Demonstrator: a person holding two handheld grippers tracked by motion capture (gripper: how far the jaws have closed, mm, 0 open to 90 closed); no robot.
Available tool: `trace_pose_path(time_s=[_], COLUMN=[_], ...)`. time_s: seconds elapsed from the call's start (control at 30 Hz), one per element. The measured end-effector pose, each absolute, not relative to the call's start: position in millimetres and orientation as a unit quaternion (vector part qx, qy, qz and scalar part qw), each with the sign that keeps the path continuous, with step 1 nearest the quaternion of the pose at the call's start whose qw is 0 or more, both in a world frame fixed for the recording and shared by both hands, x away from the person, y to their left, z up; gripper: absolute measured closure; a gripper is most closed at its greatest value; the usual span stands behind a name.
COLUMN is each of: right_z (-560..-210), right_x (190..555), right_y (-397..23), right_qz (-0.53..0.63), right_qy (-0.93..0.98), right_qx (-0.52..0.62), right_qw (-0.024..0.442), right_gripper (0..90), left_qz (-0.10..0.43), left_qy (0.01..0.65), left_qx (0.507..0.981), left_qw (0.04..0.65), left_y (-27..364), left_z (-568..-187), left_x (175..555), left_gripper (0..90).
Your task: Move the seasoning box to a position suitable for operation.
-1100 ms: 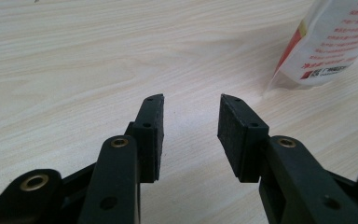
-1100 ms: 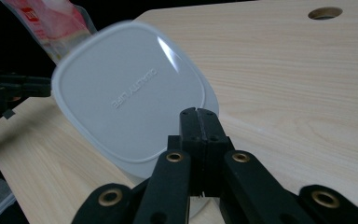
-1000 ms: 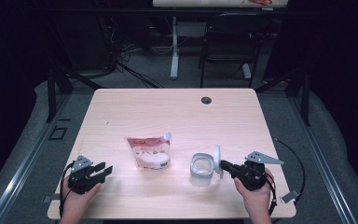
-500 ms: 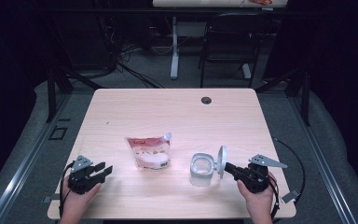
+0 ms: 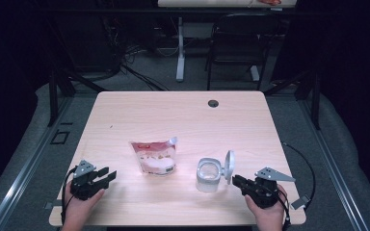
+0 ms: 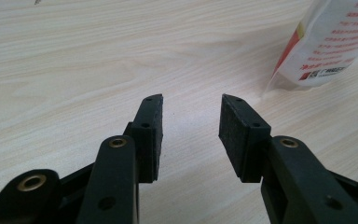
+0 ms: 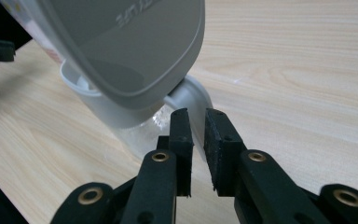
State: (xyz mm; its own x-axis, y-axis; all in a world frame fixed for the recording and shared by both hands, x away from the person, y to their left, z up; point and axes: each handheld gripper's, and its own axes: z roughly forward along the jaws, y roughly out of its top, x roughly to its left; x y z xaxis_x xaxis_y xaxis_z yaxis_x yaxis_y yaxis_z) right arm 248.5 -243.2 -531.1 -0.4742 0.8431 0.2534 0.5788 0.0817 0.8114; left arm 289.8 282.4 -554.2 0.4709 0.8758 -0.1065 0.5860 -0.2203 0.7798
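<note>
A clear jar stands near the desk's front edge, its hinged lid flipped upright; contents unreadable. The right claw, jaws just parting, sits beside the lid's hinge, gripping nothing. The left claw rests open, well apart from the pouch.

Bright tabletop, dark surroundings, slight blur
</note>
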Motion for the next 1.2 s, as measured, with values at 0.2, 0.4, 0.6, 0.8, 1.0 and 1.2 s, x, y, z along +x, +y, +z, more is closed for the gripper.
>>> trace_pose_path(time_s=[0.2,0.4,0.6,0.8,1.0,1.2], right_z=[-535,-538,-539,-540,-541,-544], right_x=[249,252,255,260,270,279], right_y=[-237,-231,-230,-230,-234,-239], right_qz=[0.449,0.429,0.425,0.426,0.429,0.437], right_qy=[0.735,0.748,0.752,0.749,0.742,0.731], right_qx=[0.488,0.483,0.48,0.484,0.489,0.499], right_qw=[0.141,0.15,0.15,0.154,0.162,0.161], right_gripper=[78.9,80.5,83.1,82.5,80.9,79.6], left_qz=[0.182,0.179,0.179,0.182,0.18,0.181], left_qy=[0.481,0.48,0.479,0.479,0.478,0.478], left_qx=[0.76,0.763,0.763,0.762,0.762,0.762], left_qw=[0.398,0.394,0.395,0.397,0.397,0.398], left_y=[282,283,283,281,281,281], left_z=[-554,-554,-554,-554,-555,-554], left_x=[290,290,290,291,292,292], left_gripper=[59.9,60.0,59.9,59.9,59.9,59.9])
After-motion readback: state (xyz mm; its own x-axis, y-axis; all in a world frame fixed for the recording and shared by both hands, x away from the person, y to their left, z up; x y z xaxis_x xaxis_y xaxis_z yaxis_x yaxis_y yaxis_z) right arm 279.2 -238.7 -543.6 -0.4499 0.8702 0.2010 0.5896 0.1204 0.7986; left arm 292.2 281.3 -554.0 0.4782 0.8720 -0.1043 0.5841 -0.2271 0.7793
